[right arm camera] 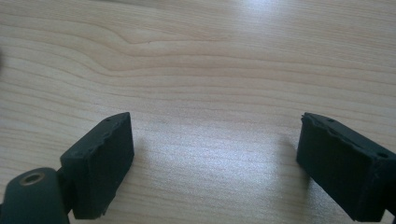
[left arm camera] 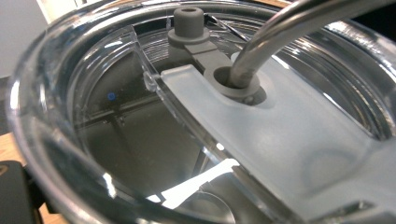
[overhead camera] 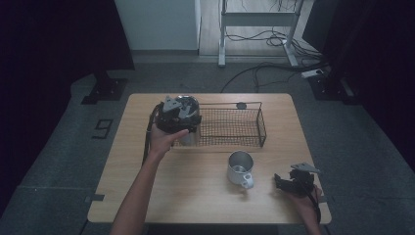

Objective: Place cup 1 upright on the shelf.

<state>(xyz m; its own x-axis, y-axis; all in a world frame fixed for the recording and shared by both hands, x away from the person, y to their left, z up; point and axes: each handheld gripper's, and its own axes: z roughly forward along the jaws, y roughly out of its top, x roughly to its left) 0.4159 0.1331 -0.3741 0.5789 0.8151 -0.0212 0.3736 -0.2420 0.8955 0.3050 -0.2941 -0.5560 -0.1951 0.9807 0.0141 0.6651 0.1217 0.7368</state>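
A steel tumbler (overhead camera: 190,134) with a clear lid (left arm camera: 116,116) and a bent metal straw (left arm camera: 275,35) stands upright at the left end of the black wire basket (overhead camera: 262,125). Whether it is inside the basket or just against it I cannot tell. My left gripper (overhead camera: 177,116) is up at the tumbler's rim and appears shut on it; one black jaw shows pressed to its wall at the lower left of the left gripper view. My right gripper (right arm camera: 215,140) is open over bare wood, low at the table's front right (overhead camera: 286,182), with nothing between its jaws.
A steel mug (overhead camera: 240,168) with a white handle stands on the wooden table (overhead camera: 195,196), left of my right gripper. The basket's right part holds nothing. A small dark disc (overhead camera: 241,105) lies behind the basket. Cables and stand legs lie on the floor beyond.
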